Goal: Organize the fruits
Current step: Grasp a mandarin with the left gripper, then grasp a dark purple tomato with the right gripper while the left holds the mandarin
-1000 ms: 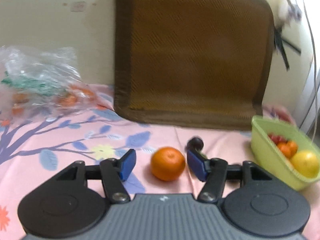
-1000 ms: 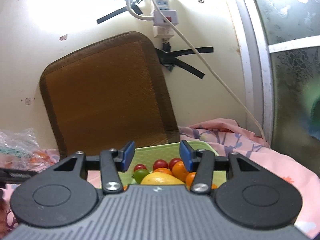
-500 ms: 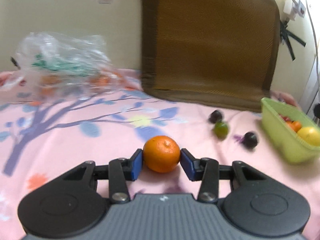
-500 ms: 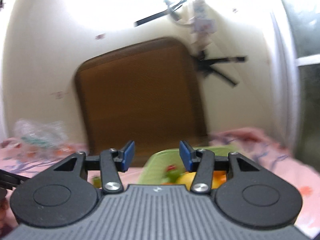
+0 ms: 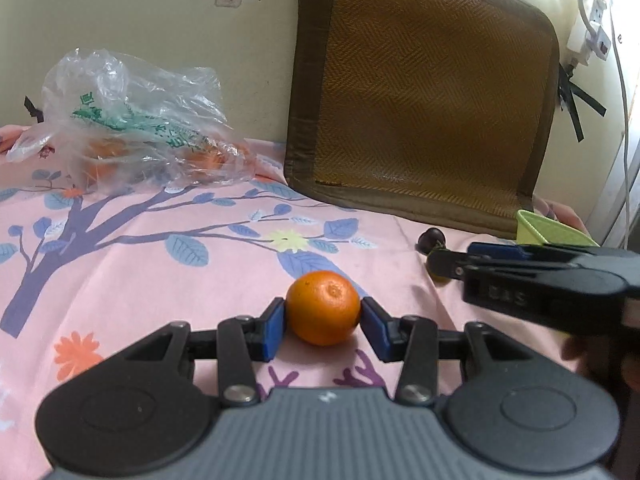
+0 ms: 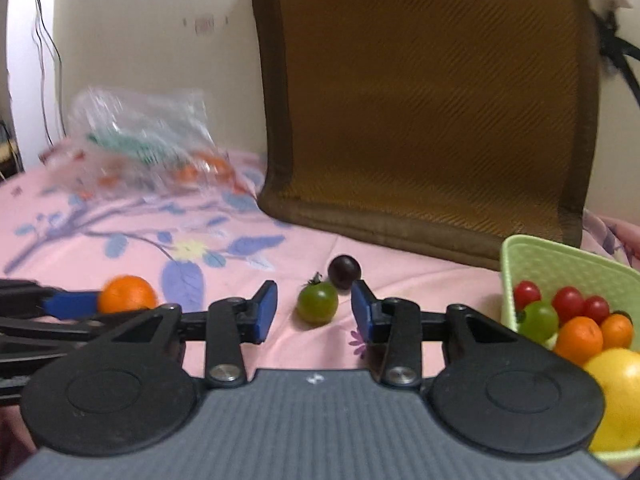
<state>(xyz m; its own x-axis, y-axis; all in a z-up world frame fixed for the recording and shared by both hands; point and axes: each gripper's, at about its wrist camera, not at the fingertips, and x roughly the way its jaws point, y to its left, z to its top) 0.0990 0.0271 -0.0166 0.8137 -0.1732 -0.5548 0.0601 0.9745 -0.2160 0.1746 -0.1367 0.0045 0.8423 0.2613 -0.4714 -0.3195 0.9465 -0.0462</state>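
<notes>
My left gripper [image 5: 322,322] is shut on an orange tangerine [image 5: 323,307], its blue pads touching both sides, just above the pink floral cloth. The tangerine also shows in the right wrist view [image 6: 127,294] at the left. My right gripper [image 6: 314,306] is open, low over the cloth, with a green tomato [image 6: 317,302] between its fingertips and a dark purple fruit [image 6: 344,271] just beyond. The right gripper shows from the side in the left wrist view [image 5: 532,276]. A light green basket [image 6: 560,264] at the right holds red and green tomatoes, small oranges and a yellow fruit.
A clear plastic bag [image 5: 132,120] with orange fruit lies at the back left. A brown woven cushion [image 5: 420,96] leans against the wall behind. A white power strip and cable [image 5: 588,32] hang on the wall at the right.
My left gripper closed on the tangerine and has carried it. My right gripper swung left and down from over the basket to the green tomato on the cloth.
</notes>
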